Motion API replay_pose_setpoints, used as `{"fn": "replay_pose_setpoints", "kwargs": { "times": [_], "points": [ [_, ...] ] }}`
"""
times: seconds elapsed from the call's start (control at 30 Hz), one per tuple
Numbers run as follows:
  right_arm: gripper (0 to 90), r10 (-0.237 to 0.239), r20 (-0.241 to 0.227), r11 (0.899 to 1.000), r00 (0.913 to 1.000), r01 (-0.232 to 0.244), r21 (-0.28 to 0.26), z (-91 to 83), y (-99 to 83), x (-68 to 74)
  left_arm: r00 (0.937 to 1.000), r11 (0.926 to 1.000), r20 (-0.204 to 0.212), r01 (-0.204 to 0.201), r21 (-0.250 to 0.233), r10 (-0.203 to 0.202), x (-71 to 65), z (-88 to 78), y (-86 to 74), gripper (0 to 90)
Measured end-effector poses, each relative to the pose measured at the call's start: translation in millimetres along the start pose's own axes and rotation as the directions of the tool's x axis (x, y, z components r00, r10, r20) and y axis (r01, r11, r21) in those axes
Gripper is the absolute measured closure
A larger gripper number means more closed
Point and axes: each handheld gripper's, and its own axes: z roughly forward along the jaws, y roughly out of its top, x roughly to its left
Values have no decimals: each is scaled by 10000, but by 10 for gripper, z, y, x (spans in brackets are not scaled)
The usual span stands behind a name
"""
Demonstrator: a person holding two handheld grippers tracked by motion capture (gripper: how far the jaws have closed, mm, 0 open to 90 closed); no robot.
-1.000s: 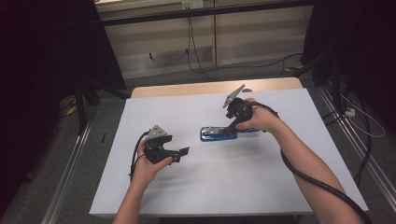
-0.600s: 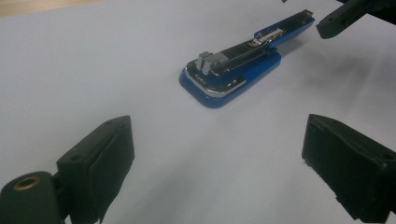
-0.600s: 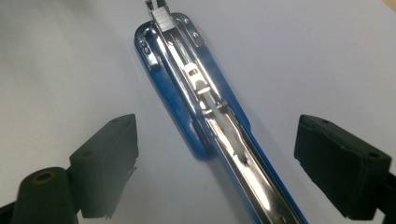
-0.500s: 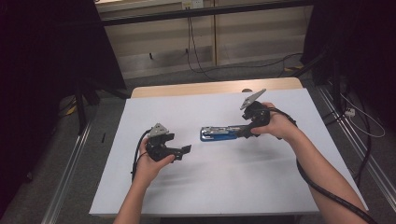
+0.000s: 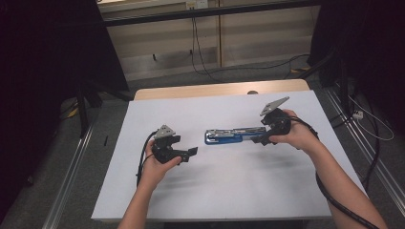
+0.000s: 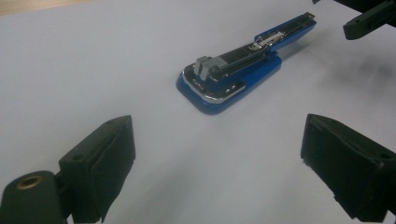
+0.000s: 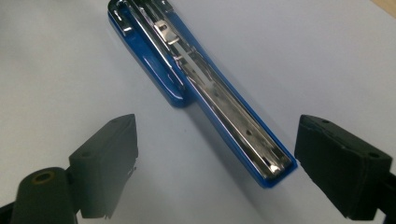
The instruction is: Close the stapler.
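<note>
we see the stapler [image 5: 233, 136] flat on the table [image 5: 229, 191], between both tongs. right tongs [image 5: 261, 139] gape just off its end; left tongs [image 5: 191, 153] gape nearby. our right gripper view bares its metal channel [image 7: 224, 105].

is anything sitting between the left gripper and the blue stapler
Nothing visible. The left gripper stands open, and only bare white table surface lies between its jaws and the opened blue stapler. The right gripper is at the stapler's far end, out of that path.
</note>
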Motion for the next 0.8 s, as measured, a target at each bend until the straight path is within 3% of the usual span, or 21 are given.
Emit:
{"fn": "replay_pose_setpoints", "kwargs": {
  "times": [0.17,0.37,0.57,0.73,0.8],
  "points": [
    [139,54,503,10000,9987,-51,-68,-92,-98,-15,10000,10000,15,-81,41,81,-14,29,15,114],
    [151,119,784,9998,9968,-107,-161,-148,-185,13,9999,9999,-17,-153,50,153,-30,71,34,164],
    [201,146,913,9991,9957,-109,-406,-188,-283,32,9996,9996,-158,-235,157,237,-21,114,58,311],
    [299,496,1108,9970,9926,-425,-652,-204,-378,25,9994,9996,-240,-243,159,247,-28,170,69,445],
    [396,709,1113,9957,9913,-637,-669,-210,-415,26,9995,9996,-231,-233,183,237,-30,191,75,489]
  ]
}}
